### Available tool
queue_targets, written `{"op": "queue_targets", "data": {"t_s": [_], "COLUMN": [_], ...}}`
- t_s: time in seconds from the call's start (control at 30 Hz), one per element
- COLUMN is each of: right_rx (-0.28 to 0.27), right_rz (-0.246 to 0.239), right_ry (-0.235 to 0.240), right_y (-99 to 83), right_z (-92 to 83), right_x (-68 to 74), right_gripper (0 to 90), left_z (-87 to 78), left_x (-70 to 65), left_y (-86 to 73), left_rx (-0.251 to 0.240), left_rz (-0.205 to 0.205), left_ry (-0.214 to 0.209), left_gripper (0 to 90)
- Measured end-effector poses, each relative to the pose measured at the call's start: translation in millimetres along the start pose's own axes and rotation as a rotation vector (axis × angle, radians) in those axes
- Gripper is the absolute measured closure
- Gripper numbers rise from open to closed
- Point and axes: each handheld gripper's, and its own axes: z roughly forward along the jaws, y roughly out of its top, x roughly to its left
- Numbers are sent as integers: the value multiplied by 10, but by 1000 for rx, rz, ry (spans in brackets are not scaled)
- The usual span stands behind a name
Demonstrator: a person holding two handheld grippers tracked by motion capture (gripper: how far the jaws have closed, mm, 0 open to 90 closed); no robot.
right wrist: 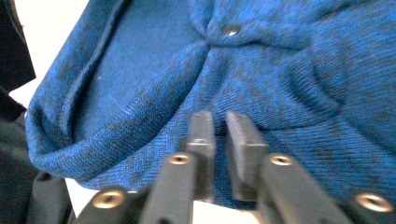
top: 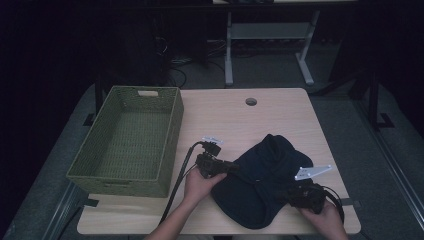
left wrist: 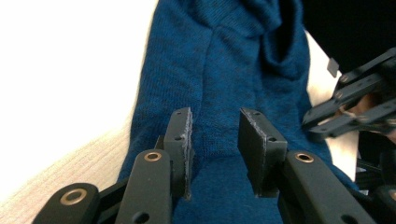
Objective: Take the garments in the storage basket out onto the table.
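Note:
A dark blue knitted garment [top: 265,175] lies crumpled on the near right of the wooden table [top: 235,117]. My left gripper [top: 235,166] points right at the garment's left edge. In the left gripper view it [left wrist: 215,126] stands open over the blue cloth [left wrist: 219,70], and a hump of fabric rises between the jaws. My right gripper [top: 286,196] lies at the garment's near right edge, pointing left. In the right gripper view it [right wrist: 217,119] has only a thin gap between the jaws, over a rolled hem [right wrist: 116,135]. A snap button [right wrist: 230,30] shows farther up.
A green woven basket [top: 172,135] with nothing in it stands on the table's left side. A round cable hole [top: 251,101] sits near the far edge. The right gripper [left wrist: 322,126] also appears at the right of the left gripper view. Desk legs and cables stand beyond the table.

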Motion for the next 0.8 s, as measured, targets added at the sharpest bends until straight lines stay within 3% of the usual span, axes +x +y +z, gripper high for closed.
{"op": "queue_targets", "data": {"t_s": [0.1,0.27,0.37,0.5,0.8], "right_rx": [-25,-13,-15,-23,-11], "right_rz": [9,30,29,49,47], "right_ry": [-11,-51,-69,-88,-104], "right_y": [-15,-11,40,123,371], "right_z": [-53,-48,-15,34,214], "right_x": [-21,-71,-105,-170,-250], "right_gripper": [748,796,806,815,815], "left_z": [35,62,29,-52,-237], "left_x": [24,8,-9,-3,-10], "left_y": [-18,-84,-140,-231,-442], "left_rx": [36,76,74,68,64], "left_rz": [-2,19,22,4,-15], "left_ry": [19,62,83,88,76], "left_gripper": [650,653,655,662,657]}}
